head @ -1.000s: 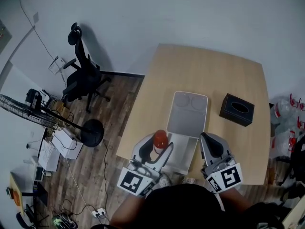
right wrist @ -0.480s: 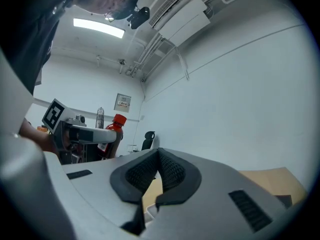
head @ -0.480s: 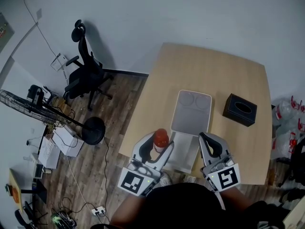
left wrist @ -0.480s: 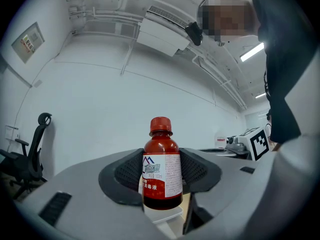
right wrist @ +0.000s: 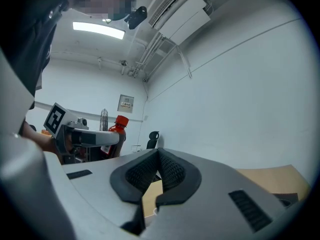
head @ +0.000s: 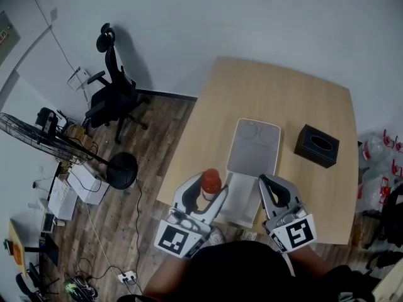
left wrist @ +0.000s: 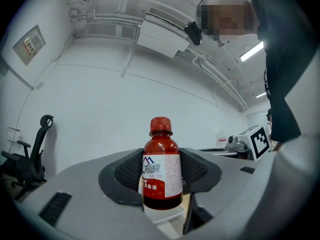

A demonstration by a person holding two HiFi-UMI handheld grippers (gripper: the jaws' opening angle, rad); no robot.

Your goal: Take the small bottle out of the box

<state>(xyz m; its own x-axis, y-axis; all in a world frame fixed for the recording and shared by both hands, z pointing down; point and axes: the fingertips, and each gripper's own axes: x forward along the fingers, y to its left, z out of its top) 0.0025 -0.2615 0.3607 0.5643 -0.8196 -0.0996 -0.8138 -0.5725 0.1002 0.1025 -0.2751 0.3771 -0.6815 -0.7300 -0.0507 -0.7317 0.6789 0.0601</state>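
Note:
A small brown bottle [head: 211, 182] with a red cap and a white label stands upright between the jaws of my left gripper [head: 206, 195], which is shut on its body. It is held at the near left corner of the white box [head: 244, 201], just outside the wall. In the left gripper view the bottle [left wrist: 161, 151] fills the middle, with a dark pad on each side. My right gripper [head: 277, 195] hangs at the box's near right corner, shut, nothing in it. Its pads meet in the right gripper view [right wrist: 158, 160], where the bottle [right wrist: 117, 128] shows at the left.
The box's lid [head: 257, 143] lies open on the far side of the box, on the light wooden table [head: 264, 93]. A black tissue box [head: 321, 145] sits to the right. An office chair [head: 113, 96] and a fan [head: 38, 140] stand on the floor at the left.
The bottle in my left gripper has drifted a little to the left of the box. The right gripper has edged slightly toward the box. Both grips look the same.

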